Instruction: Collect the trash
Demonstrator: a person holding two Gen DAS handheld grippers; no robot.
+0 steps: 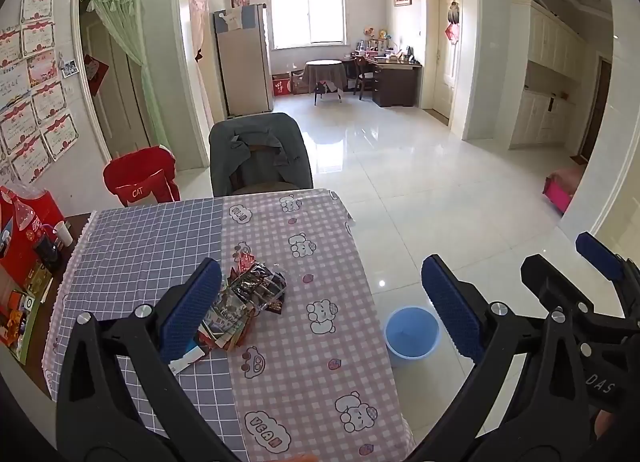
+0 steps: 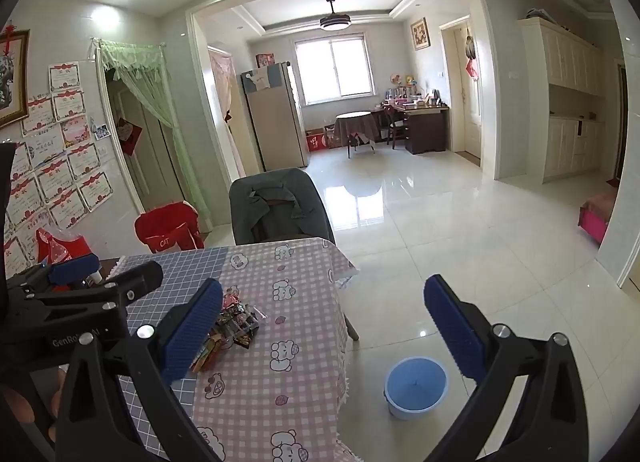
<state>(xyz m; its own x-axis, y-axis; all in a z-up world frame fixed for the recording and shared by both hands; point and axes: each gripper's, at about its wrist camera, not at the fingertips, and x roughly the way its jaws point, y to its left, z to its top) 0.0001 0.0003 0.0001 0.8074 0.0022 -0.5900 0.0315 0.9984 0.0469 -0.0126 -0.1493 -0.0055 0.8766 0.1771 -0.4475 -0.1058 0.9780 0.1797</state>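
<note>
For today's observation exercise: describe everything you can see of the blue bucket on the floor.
The bucket is round, light blue, apparently plastic, with a paler rim. It stands upright and open on the glossy white floor tiles, just beside the table's right edge, below the hanging checked cloth. Its inside looks empty. Nothing but the floor touches it; both grippers are apart from it.

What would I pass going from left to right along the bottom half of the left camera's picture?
Red box → white cup → pile of snack wrappers on the checked tablecloth → blue bucket on the floor → the other gripper, held open at the right edge.
</note>
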